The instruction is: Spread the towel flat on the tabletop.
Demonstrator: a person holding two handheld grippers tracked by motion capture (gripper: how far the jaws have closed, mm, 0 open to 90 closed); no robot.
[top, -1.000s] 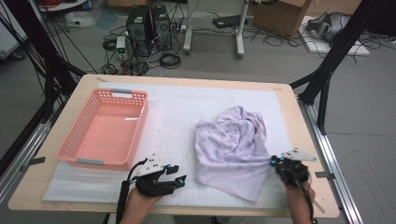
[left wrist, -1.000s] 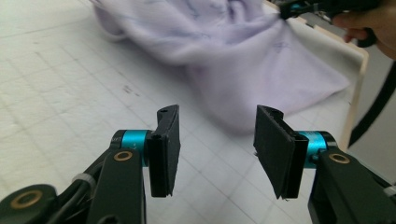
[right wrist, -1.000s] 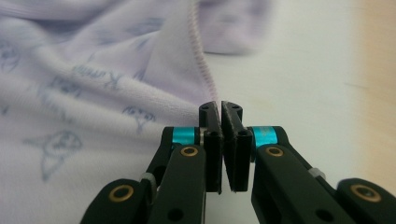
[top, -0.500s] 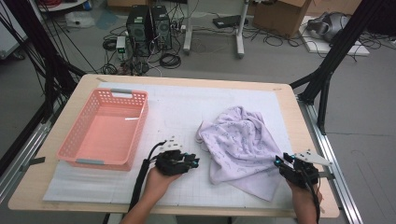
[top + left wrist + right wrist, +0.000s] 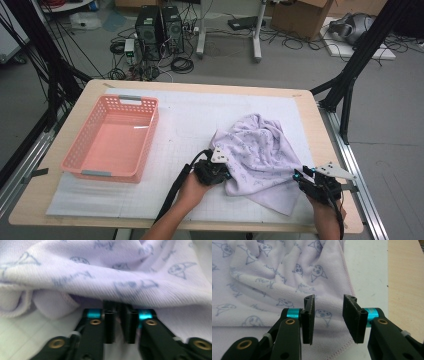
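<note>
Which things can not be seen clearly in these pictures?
- Left gripper view: blurred; a towel fold hides the jaw tips, so a grip on cloth is unclear.
- High view: left gripper jaws lie under the towel's edge.
- Right gripper view: the towel's far part is cut off.

My left gripper (image 5: 214, 171) is black, with a thick black cable and a grey three-cornered plate. My right gripper (image 5: 317, 183) looks the same. Both have flat black fingers (image 5: 309, 319) on cyan collars, brass-ringed pivots and bare forearms.
</note>
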